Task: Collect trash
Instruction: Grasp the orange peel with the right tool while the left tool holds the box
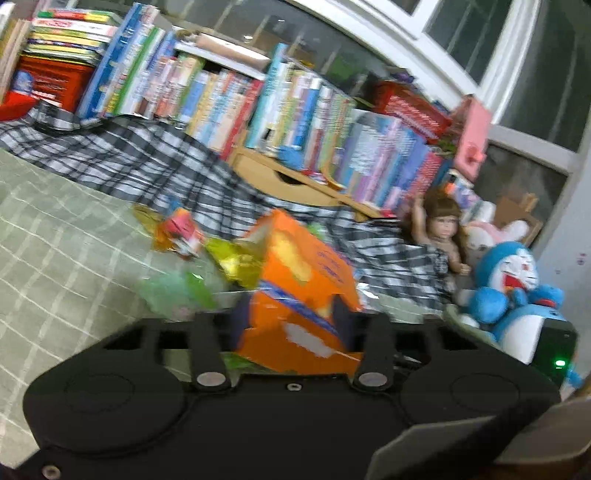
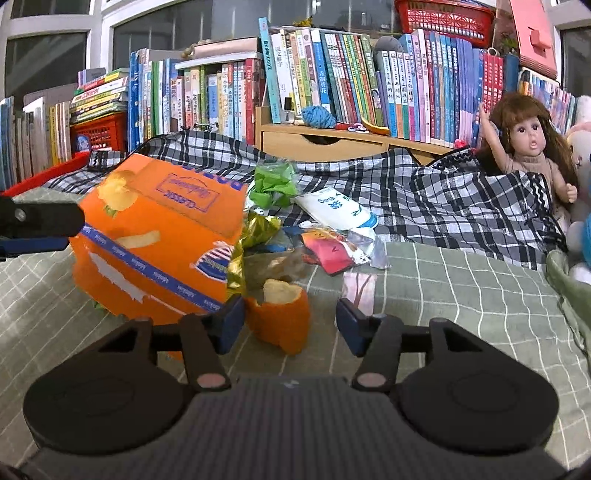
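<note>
A bed (image 2: pixel 461 295) with a pale green checked cover fills the foreground of both views, and a black-and-white plaid blanket (image 2: pixel 424 199) lies rumpled across its far side. Behind it a long row of books (image 2: pixel 332 74) stands upright against the window, with a red basket (image 2: pixel 443 14) on top and a small wooden drawer unit (image 2: pixel 332 138) beneath.

The biggest piece of trash is a torn orange cardboard box (image 2: pixel 159 236), lifted off the cover and tilted. The left gripper (image 1: pixel 291 321) is clamped on its lower edge, dark pads pressing either side of the card; in the right wrist view the same gripper enters from the left edge. Behind the box lie a gold foil wrapper (image 2: pixel 255 236), crumpled green paper (image 2: pixel 275 184), a white pouch (image 2: pixel 336 208) and a red packet (image 2: pixel 328 251), all heaped close together.

A doll (image 2: pixel 528 147) with long brown hair sits at the right with one arm raised, half under the blanket. Only the left wrist view shows the blue plush toy (image 1: pixel 517 280) beside her in full.

The right gripper (image 2: pixel 290 321) points down at the cover, its jaws standing apart, touching nothing. Between them, slightly left, rests a small piece of orange peel (image 2: pixel 284 321), just beside the box's lower corner. That peel is hidden in the left wrist view, which is blurred.
</note>
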Demonstrator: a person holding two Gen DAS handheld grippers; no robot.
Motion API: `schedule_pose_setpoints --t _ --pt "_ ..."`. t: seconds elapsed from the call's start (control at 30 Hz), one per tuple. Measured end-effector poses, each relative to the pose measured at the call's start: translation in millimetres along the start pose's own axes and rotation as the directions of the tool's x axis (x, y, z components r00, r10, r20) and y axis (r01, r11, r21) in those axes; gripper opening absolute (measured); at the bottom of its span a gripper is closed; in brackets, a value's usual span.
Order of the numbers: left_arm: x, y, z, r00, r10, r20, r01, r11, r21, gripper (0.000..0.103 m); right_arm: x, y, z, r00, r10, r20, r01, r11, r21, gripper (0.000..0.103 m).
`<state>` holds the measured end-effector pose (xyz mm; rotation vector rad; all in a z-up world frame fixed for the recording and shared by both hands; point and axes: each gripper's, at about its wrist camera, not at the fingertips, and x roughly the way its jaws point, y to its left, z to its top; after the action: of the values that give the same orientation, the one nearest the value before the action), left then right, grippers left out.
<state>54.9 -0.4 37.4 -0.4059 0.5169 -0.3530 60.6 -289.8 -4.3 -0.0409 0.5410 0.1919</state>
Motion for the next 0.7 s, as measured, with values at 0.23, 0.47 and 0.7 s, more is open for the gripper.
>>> schedule_pose_setpoints --t 0.23,0.47,0.7 --pt "-23.8 7.4 14.3 0.994 -0.03 0.103 0.033 0.999 -0.028 0.0 -2.3 -8.7 1.6 1.0 0.021 -0.002 -0.021 0.999 0.031 0.07" --pt "-18.6 8.2 24.9 0.992 0.034 0.121 -0.038 0.999 0.03 0.07 -10.2 1.7 -1.2 1.0 0.002 0.005 -0.002 0.998 -0.06 0.07" --pt "23.6 17.8 19.5 1.0 -0.03 0.003 0.03 0.999 -0.031 0.084 -7.3 10.4 -1.9 1.0 0.002 0.002 -0.002 0.995 -0.097 0.07"
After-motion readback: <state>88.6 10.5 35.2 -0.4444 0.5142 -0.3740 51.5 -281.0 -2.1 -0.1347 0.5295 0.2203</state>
